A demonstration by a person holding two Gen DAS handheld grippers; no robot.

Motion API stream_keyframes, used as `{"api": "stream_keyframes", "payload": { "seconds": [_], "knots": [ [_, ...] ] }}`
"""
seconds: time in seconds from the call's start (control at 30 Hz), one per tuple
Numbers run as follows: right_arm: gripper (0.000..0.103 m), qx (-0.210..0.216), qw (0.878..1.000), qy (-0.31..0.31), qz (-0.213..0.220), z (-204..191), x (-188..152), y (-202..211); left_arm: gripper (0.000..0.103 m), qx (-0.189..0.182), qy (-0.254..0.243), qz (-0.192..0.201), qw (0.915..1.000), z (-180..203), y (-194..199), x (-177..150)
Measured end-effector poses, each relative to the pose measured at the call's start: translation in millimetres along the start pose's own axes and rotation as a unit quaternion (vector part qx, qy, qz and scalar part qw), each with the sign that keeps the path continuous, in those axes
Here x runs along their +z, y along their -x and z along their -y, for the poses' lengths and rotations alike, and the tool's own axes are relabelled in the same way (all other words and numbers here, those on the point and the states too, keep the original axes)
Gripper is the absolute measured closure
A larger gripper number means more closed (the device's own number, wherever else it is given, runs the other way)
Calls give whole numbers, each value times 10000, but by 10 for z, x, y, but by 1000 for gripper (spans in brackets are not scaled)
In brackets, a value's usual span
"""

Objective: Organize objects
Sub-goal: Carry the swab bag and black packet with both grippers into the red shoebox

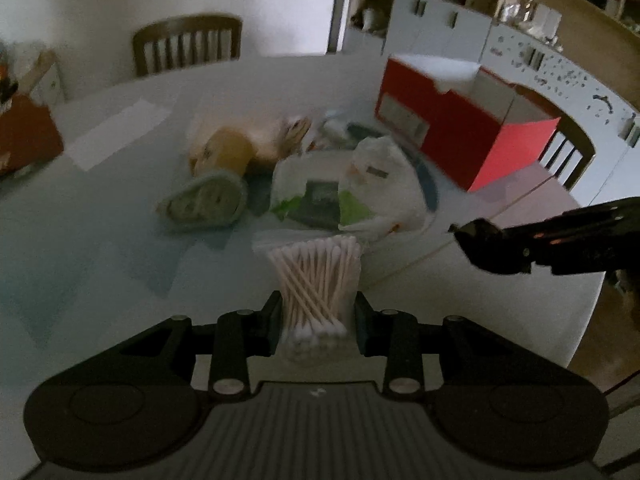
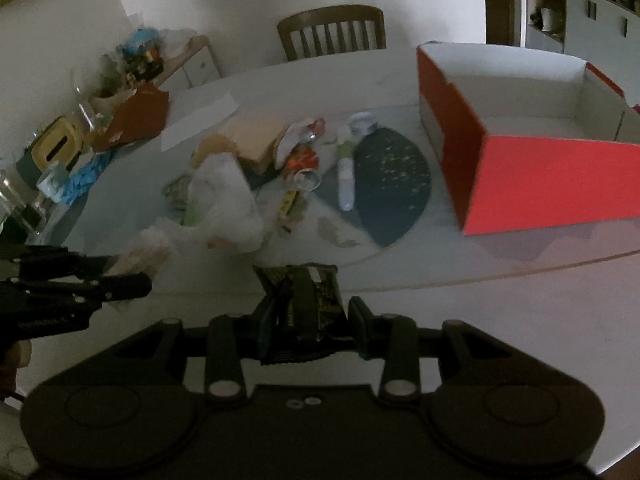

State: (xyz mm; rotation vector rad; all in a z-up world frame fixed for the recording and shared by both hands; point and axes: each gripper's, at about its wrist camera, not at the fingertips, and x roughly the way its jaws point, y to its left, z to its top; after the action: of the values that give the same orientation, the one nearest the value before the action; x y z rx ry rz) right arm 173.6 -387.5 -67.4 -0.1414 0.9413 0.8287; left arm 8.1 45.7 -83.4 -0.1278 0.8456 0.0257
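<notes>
Tilting steeply down over the white table (image 1: 100,240), the left gripper (image 1: 316,316) clamps a clear packet of cotton swabs (image 1: 316,280), lifted off the tabletop in front of the clutter pile (image 1: 304,176). To its right, the right gripper (image 2: 310,316), angled down alike, pinches a dark snack packet (image 2: 308,304) above the table edge. Furthest right sits the open red box (image 2: 552,184).

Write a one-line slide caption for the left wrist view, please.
Left gripper holds a pack of cotton swabs above a cluttered table, red box beyond.
</notes>
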Motion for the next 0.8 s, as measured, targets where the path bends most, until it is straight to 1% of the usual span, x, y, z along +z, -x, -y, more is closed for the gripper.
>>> {"api": "stream_keyframes", "payload": {
  "seconds": [0.23, 0.43, 0.57, 0.8],
  "knots": [
    [65, 23, 9996, -35, 296, 283, 168, 222, 69, -18, -90, 268, 9996, 271, -33, 280],
    [65, 41, 9984, -86, 555, 616, 404, 443, 69, -76, -157, 500, 9986, 551, -69, 584],
    [65, -31, 9978, -97, 651, 852, 563, 518, 69, -91, -263, 583, 9979, 760, -150, 783],
    [65, -193, 9964, -22, 826, 1253, 803, 593, 69, -169, -485, 580, 9970, 1165, -378, 1139]
  ]
}}
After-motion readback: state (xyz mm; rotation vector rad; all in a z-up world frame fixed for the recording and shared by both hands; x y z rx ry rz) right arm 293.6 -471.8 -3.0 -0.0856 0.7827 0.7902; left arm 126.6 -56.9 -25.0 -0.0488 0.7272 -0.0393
